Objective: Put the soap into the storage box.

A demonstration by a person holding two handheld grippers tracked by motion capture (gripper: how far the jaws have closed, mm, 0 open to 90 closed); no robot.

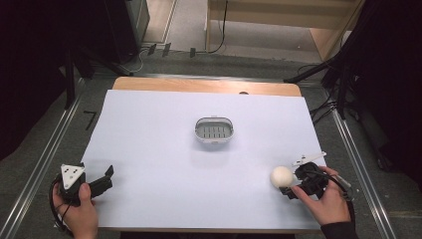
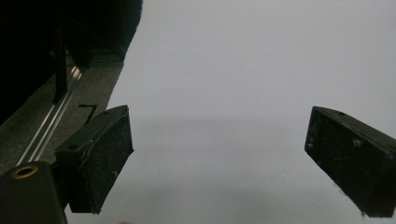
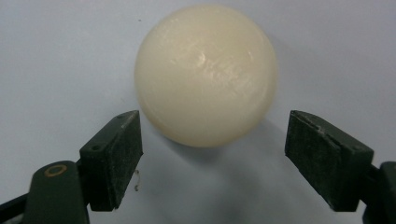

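A cream ball [image 1: 281, 176] lies on the white table sheet [image 1: 159, 154] near the front right corner. My right gripper [image 1: 292, 182] is open just right of it, jaws pointing at it. In the right gripper view the ball [image 3: 205, 74] sits just ahead of the right gripper [image 3: 217, 156], its near side reaching in between the jaw tips without touching either. A small white oval dish [image 1: 197, 131] with a slotted grey floor stands empty at the table's middle. My left gripper [image 1: 105, 178] rests at the front left corner, open; the left gripper [image 2: 219, 161] has bare sheet between its jaws.
A strip of wooden tabletop [image 1: 206, 85] shows beyond the sheet's far edge. Metal rails [image 1: 45, 159] run along the floor on both sides of the table. Black stands [image 1: 343, 69] and cables stand at the far right, and dark equipment [image 1: 124, 25] at the far left.
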